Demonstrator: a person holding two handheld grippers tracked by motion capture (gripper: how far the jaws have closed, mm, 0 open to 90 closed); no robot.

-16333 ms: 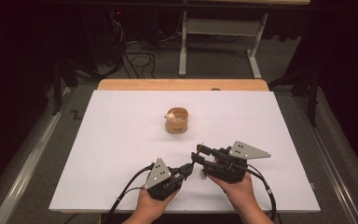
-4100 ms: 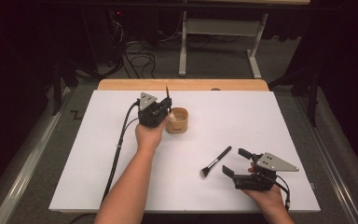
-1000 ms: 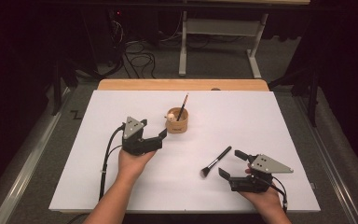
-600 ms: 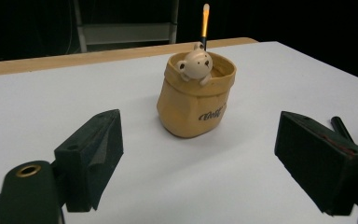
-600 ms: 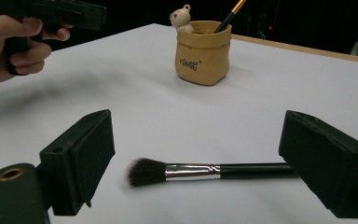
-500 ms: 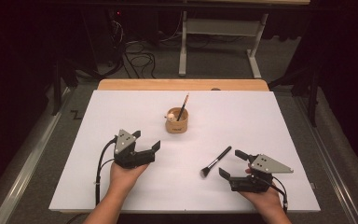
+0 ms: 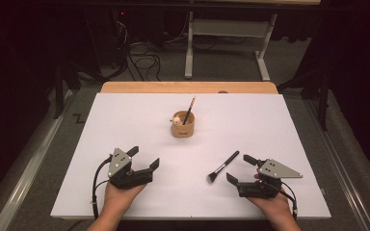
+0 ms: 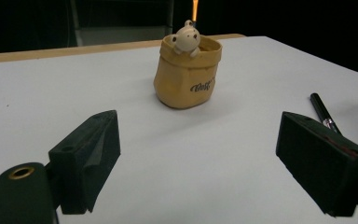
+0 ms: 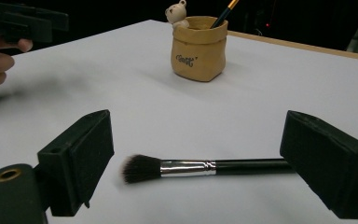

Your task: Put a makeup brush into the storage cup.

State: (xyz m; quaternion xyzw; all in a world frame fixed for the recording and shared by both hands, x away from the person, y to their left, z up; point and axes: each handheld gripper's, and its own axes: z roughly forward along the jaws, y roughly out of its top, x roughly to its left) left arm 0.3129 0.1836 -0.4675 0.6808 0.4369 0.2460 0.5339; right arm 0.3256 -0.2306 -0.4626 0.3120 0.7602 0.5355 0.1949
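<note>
Claws (image 7: 143, 158) (image 7: 238, 169) open, empty | brush (image 7: 223, 166) before right | pot (image 7: 182, 124) beyond

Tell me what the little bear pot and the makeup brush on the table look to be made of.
Bear pot: probably glazed ceramic or resin shaped like a crumpled tan sack; its folds look rigid, with a soft sheen and printed lettering.
Makeup brush: dark, fluffy bristles, likely synthetic or natural hair; a shiny silver ferrule, apparently metal; a glossy black handle, plastic or lacquered wood.
</note>
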